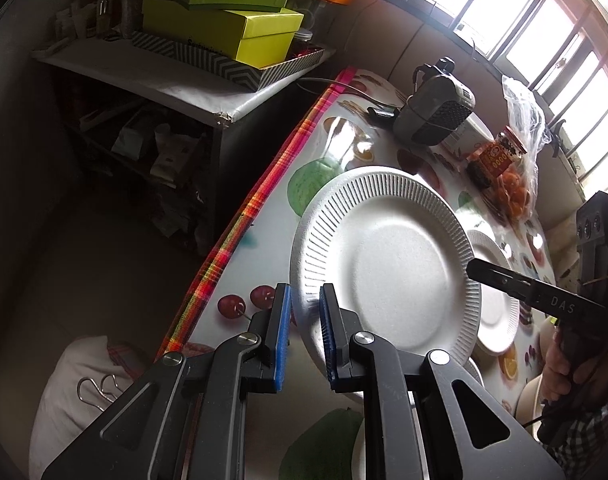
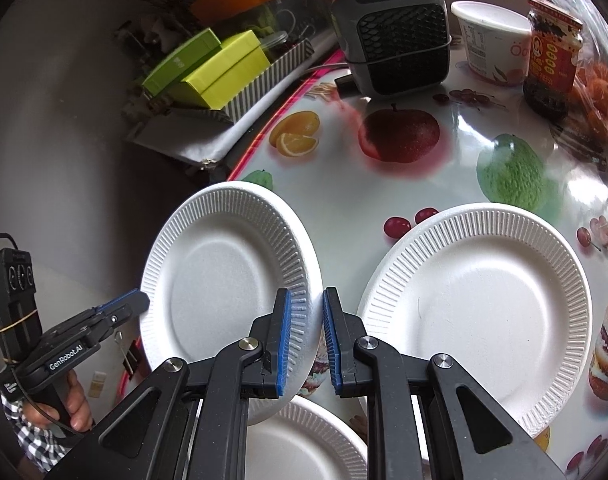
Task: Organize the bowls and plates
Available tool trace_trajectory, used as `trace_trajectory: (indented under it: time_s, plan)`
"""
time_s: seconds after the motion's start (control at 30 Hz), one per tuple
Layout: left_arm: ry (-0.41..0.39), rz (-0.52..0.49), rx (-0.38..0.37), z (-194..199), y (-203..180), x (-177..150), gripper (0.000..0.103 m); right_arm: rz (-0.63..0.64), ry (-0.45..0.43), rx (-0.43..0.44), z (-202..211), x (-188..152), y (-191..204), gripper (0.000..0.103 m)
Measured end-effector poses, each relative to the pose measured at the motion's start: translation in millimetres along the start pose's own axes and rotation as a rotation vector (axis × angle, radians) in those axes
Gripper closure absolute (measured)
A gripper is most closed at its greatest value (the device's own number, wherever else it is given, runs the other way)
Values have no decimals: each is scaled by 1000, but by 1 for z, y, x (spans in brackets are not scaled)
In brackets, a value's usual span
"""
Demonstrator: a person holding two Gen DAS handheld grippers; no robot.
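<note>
1. Both claws grip one plate (image 2: 227, 280) — left claw (image 1: 306, 332) pinching its near-left rim, right claw (image 2: 307, 332) clamped on the opposite rim.
2. Plate is lifted and tilted over the counter's (image 2: 384, 184) left edge.
3. Second plate (image 2: 480, 308) lies flat just right of it — likely the stacking spot, nearer the right claw.
4. Third plate (image 2: 304, 440) sits below.

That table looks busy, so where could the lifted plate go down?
Bare cloth lies between the heater and the resting plate, over the printed apple and pear. The far right is crowded: tub, jar, bag of oranges.
</note>
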State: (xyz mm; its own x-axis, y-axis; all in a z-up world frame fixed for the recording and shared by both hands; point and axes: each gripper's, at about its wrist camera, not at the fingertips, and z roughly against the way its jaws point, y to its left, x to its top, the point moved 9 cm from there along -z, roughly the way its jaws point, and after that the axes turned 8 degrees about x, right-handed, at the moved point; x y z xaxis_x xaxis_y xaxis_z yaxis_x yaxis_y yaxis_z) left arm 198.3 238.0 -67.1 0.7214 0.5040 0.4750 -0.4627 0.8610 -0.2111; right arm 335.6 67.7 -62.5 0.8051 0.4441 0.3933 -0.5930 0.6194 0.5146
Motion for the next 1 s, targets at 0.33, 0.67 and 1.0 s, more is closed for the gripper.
trace_trajectory:
  time_s: [0.33,0.67,1.0]
  plan:
    - [4,-23,-21,11,-9,-19,88,-18,-12,5,19,-23,-1,87]
    - [20,-51,-42,15,-22,-42,88,-31,-15,-12,36,-47,-8,87]
    - [29,-67,-60,22,-30,-62,88,-41,-14,-25,48,-69,-13,87]
